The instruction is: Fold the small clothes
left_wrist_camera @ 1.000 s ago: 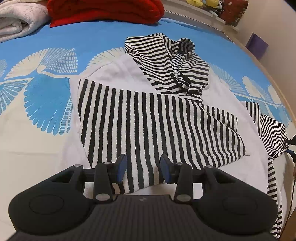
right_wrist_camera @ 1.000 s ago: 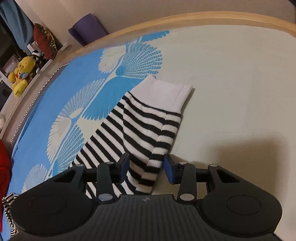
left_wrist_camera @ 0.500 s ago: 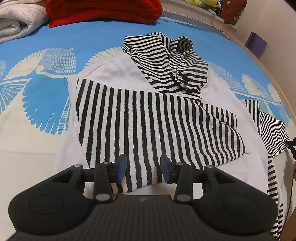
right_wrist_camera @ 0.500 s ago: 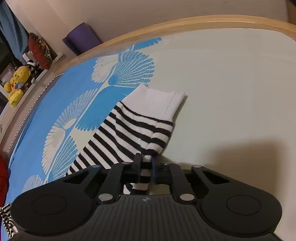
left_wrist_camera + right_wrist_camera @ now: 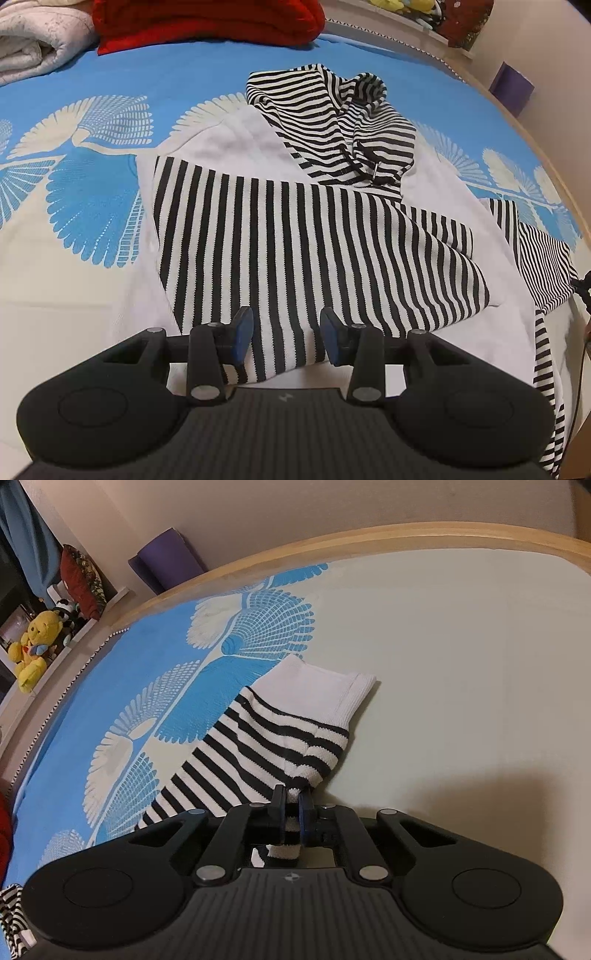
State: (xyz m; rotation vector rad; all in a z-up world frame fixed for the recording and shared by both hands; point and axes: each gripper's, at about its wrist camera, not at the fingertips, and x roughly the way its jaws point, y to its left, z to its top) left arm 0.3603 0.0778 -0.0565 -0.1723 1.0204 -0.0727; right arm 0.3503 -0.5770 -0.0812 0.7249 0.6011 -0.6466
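The striped garment (image 5: 317, 236) lies spread on the bed (image 5: 110, 206), partly folded, hood toward the far side. The left gripper (image 5: 286, 334) hovers over its near hem; its fingers (image 5: 242, 330) stand apart, released, gripping nothing. Only the right wrist view shows the sleeve (image 5: 266, 749) with its white cuff (image 5: 321, 686) resting on the bed: the right gripper (image 5: 291, 806) has just been closing and its fingers are clenched on the sleeve's edge. No container is visible. Only the left view shows a red blanket (image 5: 207, 22).
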